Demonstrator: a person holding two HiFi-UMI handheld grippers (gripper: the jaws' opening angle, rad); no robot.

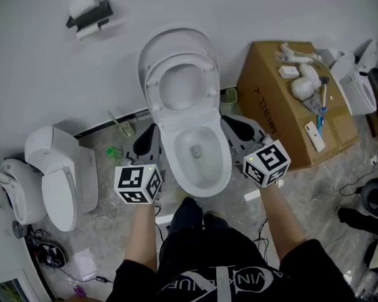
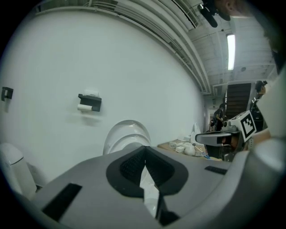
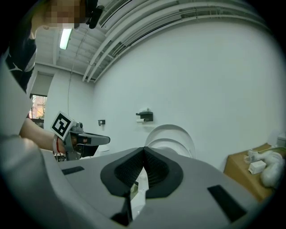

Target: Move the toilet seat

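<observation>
Now, head view. At far left I see a spare toilet (image 1: 56, 184) on the floor. My left gripper (image 1: 145, 141) sits just beside the left flank of the bowl (image 1: 199, 178) — jaws pressed together, nothing between them. At centre the toilet seat (image 1: 152, 86) stands raised against its lid (image 1: 175, 41) by the wall. My right gripper (image 1: 241, 129) sits by the bowl's right flank — jaws together too, empty. At right stands a cardboard box (image 1: 281, 118) with small white items on top.

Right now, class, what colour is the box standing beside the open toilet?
The box is brown cardboard, shown best in the head view.
</observation>
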